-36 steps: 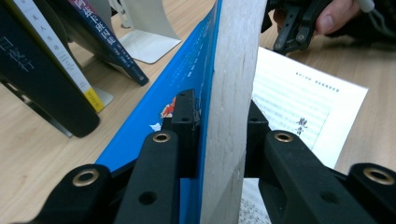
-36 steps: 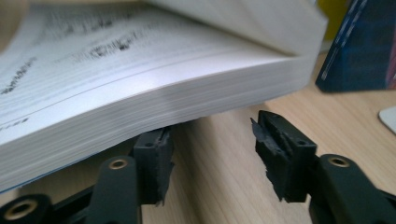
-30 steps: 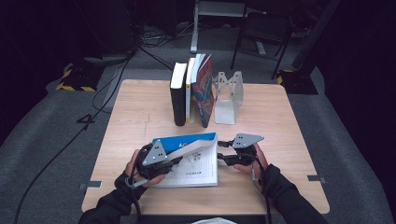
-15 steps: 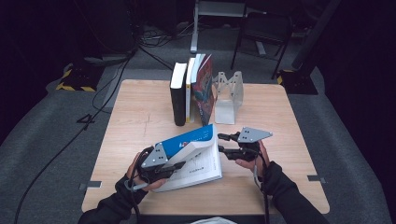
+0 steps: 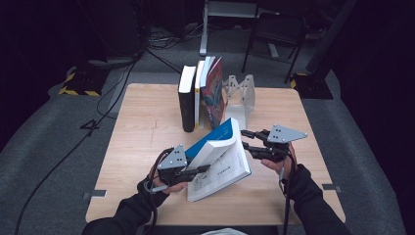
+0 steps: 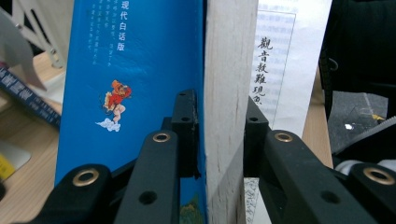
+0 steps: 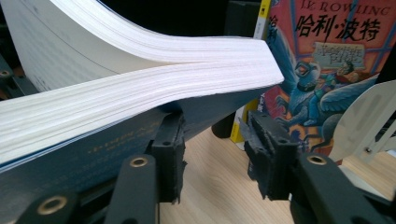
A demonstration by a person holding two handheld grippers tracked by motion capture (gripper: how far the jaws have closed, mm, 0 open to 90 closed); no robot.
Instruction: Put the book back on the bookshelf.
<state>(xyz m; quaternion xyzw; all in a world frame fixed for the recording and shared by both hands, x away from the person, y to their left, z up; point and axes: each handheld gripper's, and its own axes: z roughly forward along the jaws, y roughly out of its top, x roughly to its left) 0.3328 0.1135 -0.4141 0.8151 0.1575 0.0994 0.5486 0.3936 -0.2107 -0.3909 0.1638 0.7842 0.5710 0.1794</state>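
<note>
A thick blue-covered book (image 5: 220, 152) hangs open and tilted above the wooden table (image 5: 147, 132). My left gripper (image 5: 204, 170) is shut on its blue cover (image 6: 130, 70) and a thick block of pages (image 6: 229, 70), one jaw on each side. My right gripper (image 5: 245, 139) is at the book's right edge. Its jaws have just been closing but stand apart, and bare table shows in the gap of the right gripper (image 7: 215, 140). The left pad (image 7: 170, 149) sits under the book's dark cover (image 7: 93, 154). Above it the pages (image 7: 140, 93) fan out.
Several books stand in a row at the table's back middle, a black one (image 5: 186, 100) at the left and a Harry Potter volume (image 7: 322, 70) at the right. A white metal bookend (image 5: 240, 95) stands beside them. A chair (image 5: 274, 34) and cables lie beyond the table.
The book has come up off the table and tilted steeply, its pages spreading. My right gripper rose along the book's right edge; my left gripper shifted a little with its grip kept.
</note>
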